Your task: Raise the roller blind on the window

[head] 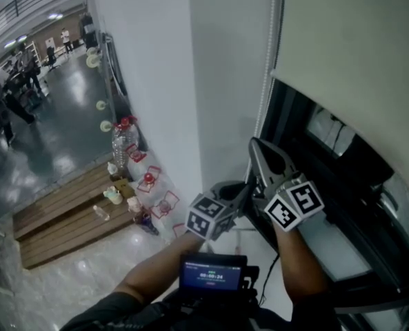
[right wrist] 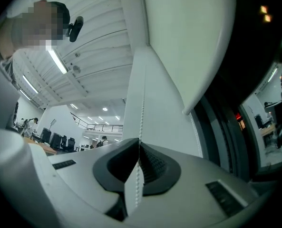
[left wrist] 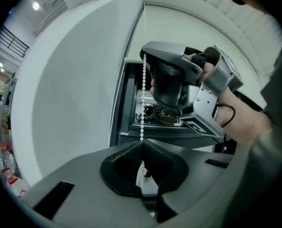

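The cream roller blind [head: 356, 47] hangs over the top of the dark window [head: 328, 178], its bottom bar slanting across the pane. A white bead chain [head: 265, 92] runs down the frame's left side. My right gripper [head: 254, 143] points up and is shut on this bead chain [right wrist: 141, 103]; the blind [right wrist: 188, 42] shows beside it. Just below, my left gripper [head: 247, 188] is shut on the same chain [left wrist: 143, 94], which passes between its pads. In the left gripper view my left gripper [left wrist: 141, 145] sits under the right gripper [left wrist: 171, 77]. The right gripper view has my right gripper [right wrist: 139, 141] at bottom centre.
A white wall pillar [head: 156, 81] stands left of the window. Water bottles [head: 123, 140] and small red-handled items stand on the floor at its foot, beside a wooden platform [head: 59, 216]. People stand in the office far left. A small screen [head: 213, 273] sits by my chest.
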Demonstrator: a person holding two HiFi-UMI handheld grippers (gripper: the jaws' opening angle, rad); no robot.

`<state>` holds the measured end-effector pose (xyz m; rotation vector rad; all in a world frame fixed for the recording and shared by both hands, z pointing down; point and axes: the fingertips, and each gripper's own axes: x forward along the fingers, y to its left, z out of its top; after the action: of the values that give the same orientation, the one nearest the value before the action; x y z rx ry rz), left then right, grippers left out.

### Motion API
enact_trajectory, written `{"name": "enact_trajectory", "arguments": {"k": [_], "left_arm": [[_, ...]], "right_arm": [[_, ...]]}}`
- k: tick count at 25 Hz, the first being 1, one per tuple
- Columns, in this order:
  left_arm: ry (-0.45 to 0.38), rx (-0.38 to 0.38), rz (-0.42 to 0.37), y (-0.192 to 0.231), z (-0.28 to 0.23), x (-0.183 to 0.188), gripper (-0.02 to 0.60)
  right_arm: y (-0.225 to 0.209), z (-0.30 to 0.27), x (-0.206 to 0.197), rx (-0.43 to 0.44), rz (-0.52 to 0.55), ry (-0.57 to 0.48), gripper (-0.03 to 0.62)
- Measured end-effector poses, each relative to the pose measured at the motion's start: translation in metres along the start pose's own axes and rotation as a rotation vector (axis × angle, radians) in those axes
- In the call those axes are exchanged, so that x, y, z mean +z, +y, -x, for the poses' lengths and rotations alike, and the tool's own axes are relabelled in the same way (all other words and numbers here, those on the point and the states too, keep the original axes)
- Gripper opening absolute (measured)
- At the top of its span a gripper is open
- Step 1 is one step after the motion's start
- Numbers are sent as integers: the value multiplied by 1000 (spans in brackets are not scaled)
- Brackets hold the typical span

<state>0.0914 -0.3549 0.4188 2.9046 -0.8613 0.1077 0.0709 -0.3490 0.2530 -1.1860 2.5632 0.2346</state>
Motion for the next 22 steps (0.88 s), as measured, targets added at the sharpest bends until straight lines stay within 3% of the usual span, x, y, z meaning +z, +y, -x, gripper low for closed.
{"name": "enact_trajectory", "arguments": {"k": [8, 15, 17, 22], "left_arm": [[41, 10, 15, 5, 31, -9, -2], [11, 23, -57, 4, 78, 58, 11], [20, 13, -71, 0, 86, 68, 60], [12, -2, -86, -5, 92, 82, 60]], "right_arm": [[-4, 7, -13, -13, -20, 20, 6], [-11, 10, -15, -24, -24, 24, 6], [-13, 8, -16, -23, -24, 30, 6], [-19, 9, -19, -23, -17, 38, 6]]}}
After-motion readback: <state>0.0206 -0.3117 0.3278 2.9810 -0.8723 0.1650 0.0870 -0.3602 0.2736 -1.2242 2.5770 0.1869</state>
